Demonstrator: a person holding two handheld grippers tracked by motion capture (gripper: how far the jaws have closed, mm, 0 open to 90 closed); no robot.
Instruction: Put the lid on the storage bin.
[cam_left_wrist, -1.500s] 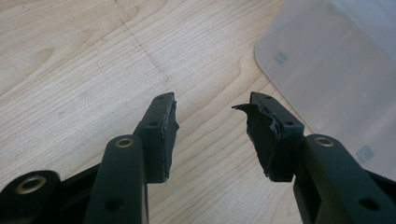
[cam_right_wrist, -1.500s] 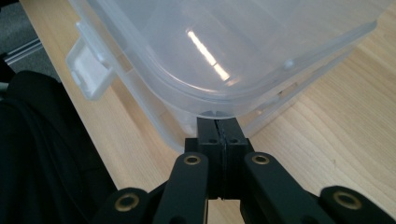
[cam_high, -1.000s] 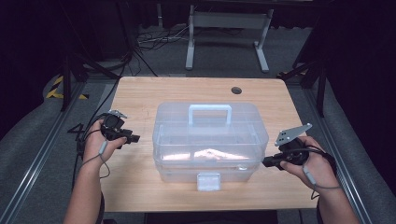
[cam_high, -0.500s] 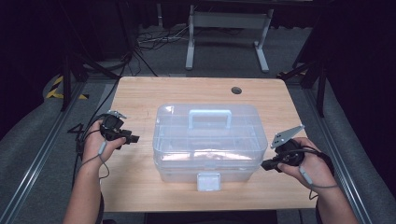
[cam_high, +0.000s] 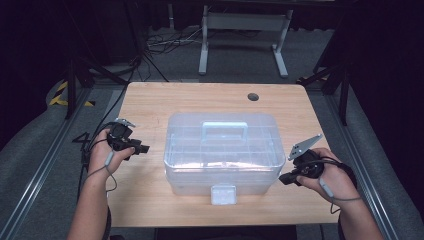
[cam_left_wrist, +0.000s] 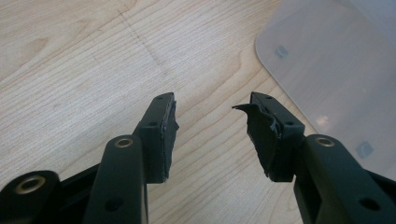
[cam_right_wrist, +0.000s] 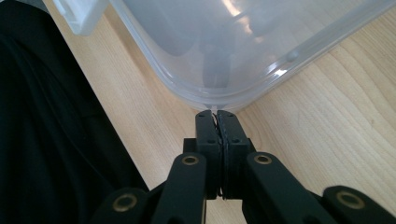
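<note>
A clear plastic storage box (cam_high: 222, 152) with a pale handle (cam_high: 224, 131) and a white front latch (cam_high: 223, 194) stands shut in the middle of the wooden table (cam_high: 200, 100). My left gripper (cam_high: 142, 148) rests left of the box, a short gap away. Its jaws (cam_left_wrist: 210, 107) stand open over bare wood with nothing between them, and the box's rounded corner (cam_left_wrist: 336, 79) lies just beyond. My right gripper (cam_high: 283, 178) is at the box's front right corner. Its jaws (cam_right_wrist: 215, 114) are shut together, tips right at the box's lower rim (cam_right_wrist: 224, 100).
A round cable hole (cam_high: 253, 96) sits at the table's far right. Metal stand legs (cam_high: 240, 40) and cables lie on the floor behind the table. The table's front edge runs close to both hands, with dark space beyond it (cam_right_wrist: 46, 140).
</note>
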